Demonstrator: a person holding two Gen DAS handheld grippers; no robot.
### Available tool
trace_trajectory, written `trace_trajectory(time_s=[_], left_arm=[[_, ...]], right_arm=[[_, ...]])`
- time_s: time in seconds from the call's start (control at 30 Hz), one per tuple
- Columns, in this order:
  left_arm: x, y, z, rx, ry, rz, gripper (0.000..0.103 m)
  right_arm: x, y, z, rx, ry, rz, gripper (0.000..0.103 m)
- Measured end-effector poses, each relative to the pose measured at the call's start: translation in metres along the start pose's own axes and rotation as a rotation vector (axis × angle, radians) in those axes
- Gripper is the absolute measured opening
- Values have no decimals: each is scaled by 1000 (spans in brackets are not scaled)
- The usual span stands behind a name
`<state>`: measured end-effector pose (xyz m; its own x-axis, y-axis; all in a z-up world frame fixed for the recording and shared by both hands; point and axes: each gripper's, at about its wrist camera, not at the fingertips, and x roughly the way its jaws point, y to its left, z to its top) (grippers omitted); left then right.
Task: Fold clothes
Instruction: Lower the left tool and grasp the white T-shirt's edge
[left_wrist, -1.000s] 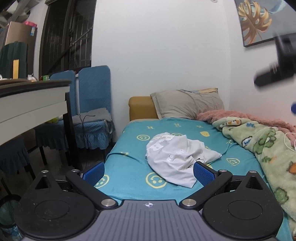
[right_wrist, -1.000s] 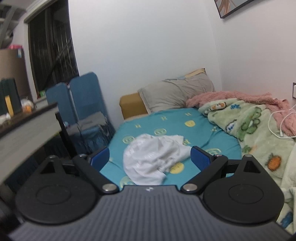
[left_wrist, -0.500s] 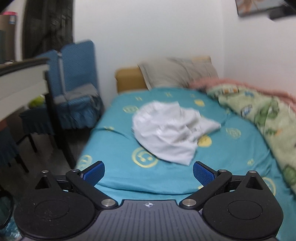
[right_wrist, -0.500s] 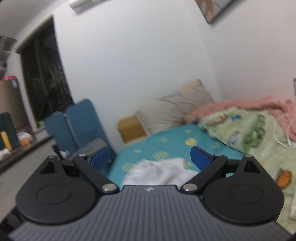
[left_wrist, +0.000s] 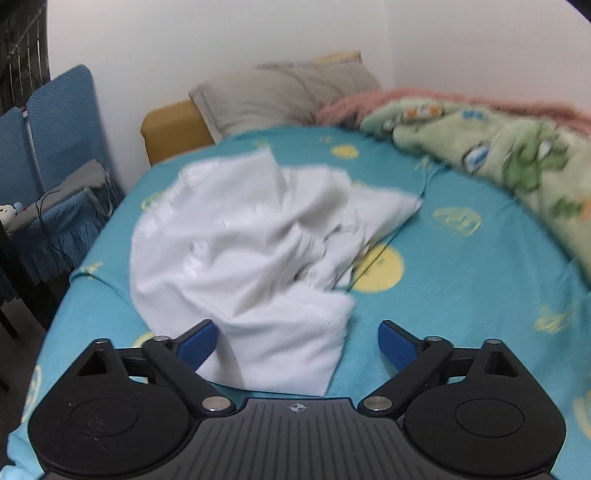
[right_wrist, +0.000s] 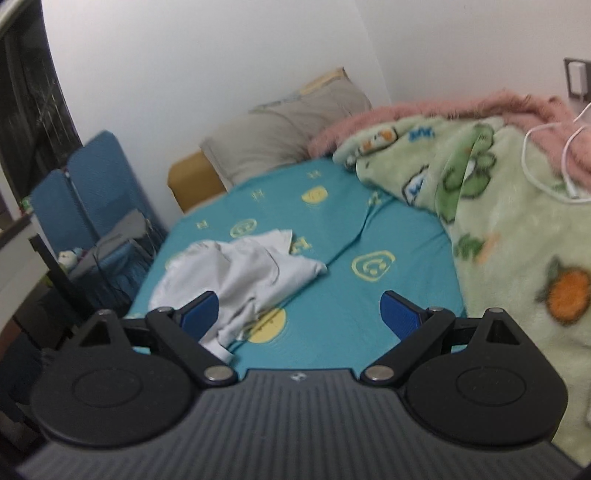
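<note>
Crumpled white cotton garment (left_wrist: 236, 251): heaped mid-bed, unfolded. Left gripper (left_wrist: 295, 341) nearest its hem, jaws spread, narrowing for a pinch; right gripper (right_wrist: 299, 312) beside it, jaws spread, empty.

The teal sheet (right_wrist: 391, 299) lies bare to the right of the crumpled white garment (left_wrist: 251, 251), an open strip running toward the pillow (right_wrist: 288, 136). The green blanket (right_wrist: 517, 236) with a pink blanket (right_wrist: 424, 110) behind it closes off the right side of the bed; a white cable (right_wrist: 546, 166) lies across them. Blue chairs (left_wrist: 55, 140) stand close along the left bed edge. The wall blocks the far end behind the pillow.
</note>
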<state>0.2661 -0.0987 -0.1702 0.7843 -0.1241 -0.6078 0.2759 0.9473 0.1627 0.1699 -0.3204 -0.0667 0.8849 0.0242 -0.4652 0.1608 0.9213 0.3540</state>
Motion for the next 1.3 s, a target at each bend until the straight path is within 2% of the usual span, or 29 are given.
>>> trace_trajectory(time_s=[0.03,0.07,0.13,0.17,0.2,0.23,0.37,0.63,0.77,0.87,1.0,1.1,1.17,1.27,1.3], left_arm=[[7,1,-2,4,-1,5,80],[13,1,-4,9,-3,9,76],[9,8,-5,-13,-29,15,49],[7,12,-4,-25,-33,16,41],[1,18,-4,-47,-42,15,24],[-5,23,-3,-67,-48,14,18],[-53,42,2,-84,-107,3,14],[-174,72,10,-132,-199,-24,12],[-234,84,-4,-150,-224,-46,12],[-265,95,-23,-163,-212,-57,12],[-276,109,-49,-217,-148,-59,12],[-267,117,-54,-261,-104,-50,13],[-261,120,-56,-265,-83,-22,13],[-252,126,-60,-288,-43,-11,13],[-245,127,-59,-292,-31,-8,13]], right_arm=[[7,1,-1,-8,9,0,96],[13,3,-4,-22,17,0,96],[25,4,-7,-54,28,0,96],[30,4,-8,-70,29,-1,96],[35,6,-10,-77,35,-9,96],[39,7,-11,-84,41,-16,96],[44,9,-13,-77,39,5,96],[19,27,-15,-141,-42,32,96],[-4,38,-16,-178,-84,55,96],[-25,46,-20,-183,-80,89,96],[-35,62,-35,-185,34,183,96],[-27,89,-61,-280,143,257,96],[-19,110,-80,-389,180,277,96],[-11,134,-103,-520,133,225,96],[-8,136,-106,-525,123,230,96]])
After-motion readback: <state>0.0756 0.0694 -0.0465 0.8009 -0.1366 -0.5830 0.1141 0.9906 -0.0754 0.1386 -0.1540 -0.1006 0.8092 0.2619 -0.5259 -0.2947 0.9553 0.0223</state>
